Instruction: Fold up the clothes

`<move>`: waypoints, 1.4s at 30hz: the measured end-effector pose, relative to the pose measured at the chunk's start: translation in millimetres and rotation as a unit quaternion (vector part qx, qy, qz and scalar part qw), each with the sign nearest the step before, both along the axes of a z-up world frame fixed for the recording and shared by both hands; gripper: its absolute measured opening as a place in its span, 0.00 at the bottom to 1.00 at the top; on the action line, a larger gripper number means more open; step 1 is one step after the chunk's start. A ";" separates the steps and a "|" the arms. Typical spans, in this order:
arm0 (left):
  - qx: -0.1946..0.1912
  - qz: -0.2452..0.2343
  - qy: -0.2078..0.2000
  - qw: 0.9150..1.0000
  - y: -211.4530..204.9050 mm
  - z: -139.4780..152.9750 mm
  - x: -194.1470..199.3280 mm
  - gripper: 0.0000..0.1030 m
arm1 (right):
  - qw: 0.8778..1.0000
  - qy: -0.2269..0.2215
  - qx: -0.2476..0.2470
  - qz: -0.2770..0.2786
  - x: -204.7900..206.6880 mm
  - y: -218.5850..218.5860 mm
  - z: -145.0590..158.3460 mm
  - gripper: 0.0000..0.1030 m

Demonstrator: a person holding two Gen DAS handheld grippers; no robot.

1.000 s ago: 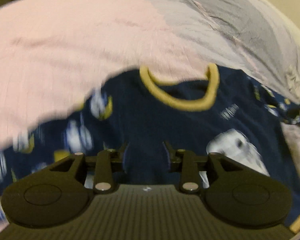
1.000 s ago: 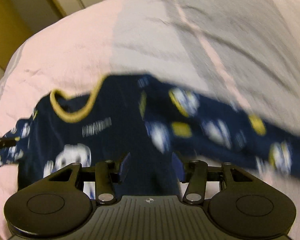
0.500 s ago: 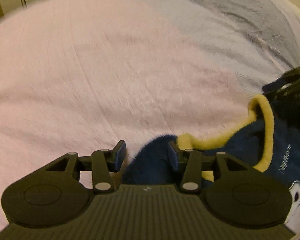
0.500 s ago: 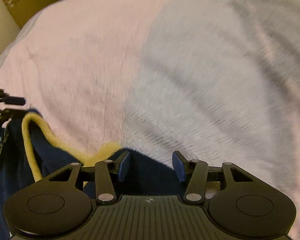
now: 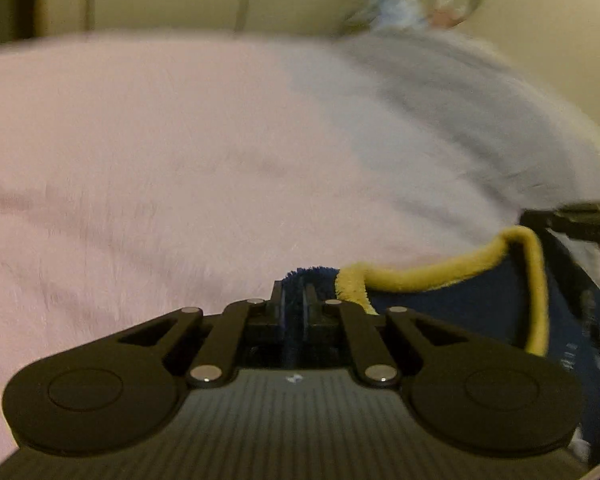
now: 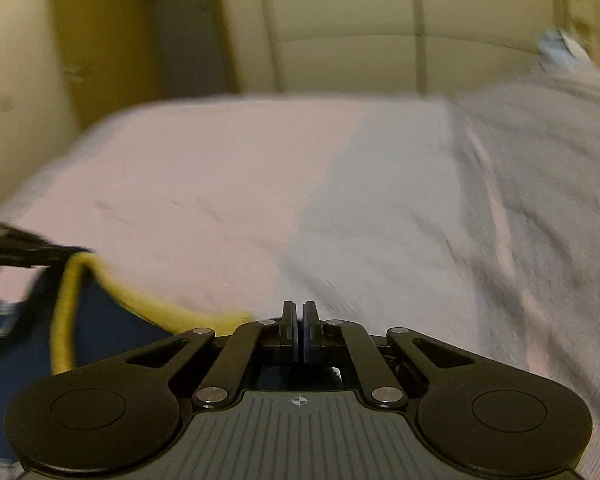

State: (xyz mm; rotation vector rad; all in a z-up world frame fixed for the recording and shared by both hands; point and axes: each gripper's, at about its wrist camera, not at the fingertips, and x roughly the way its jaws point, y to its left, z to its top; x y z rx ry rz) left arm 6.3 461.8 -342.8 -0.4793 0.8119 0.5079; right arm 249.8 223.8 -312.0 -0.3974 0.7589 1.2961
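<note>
Navy shirt point(image 5: 452, 300) shoulder sits nipped in the closing left gripper point(image 5: 294, 300); right gripper point(image 6: 299, 320) pinches the other shoulder; yellow collar point(image 5: 440, 276) runs between them.

place: home bedroom | evidence: bed point(image 5: 180, 168) with pink-and-grey cover — cream panelled wardrobe doors point(image 6: 340, 20) behind
</note>
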 end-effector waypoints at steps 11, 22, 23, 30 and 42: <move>-0.019 -0.008 -0.020 1.000 9.6 9.1 -19.0 0.39 | 0.994 0.098 -0.041 0.033 36.4 -5.7 -8.8 0.71; 0.043 -0.075 0.047 0.995 -27.8 -22.4 17.0 0.04 | 0.985 0.032 -0.077 0.153 -12.4 29.3 -57.2 0.00; 0.052 -0.064 0.041 0.996 -27.0 -19.9 14.9 0.04 | 0.988 0.027 -0.062 0.137 -8.8 24.9 -53.9 0.00; 0.072 -0.011 0.076 0.994 -25.0 -39.7 31.2 0.08 | 0.996 0.025 -0.076 0.041 11.8 33.1 -71.5 0.00; 0.015 0.105 -0.012 0.994 -68.4 48.6 -111.3 0.16 | 0.996 0.071 -0.045 -0.007 1.5 -76.8 21.9 0.50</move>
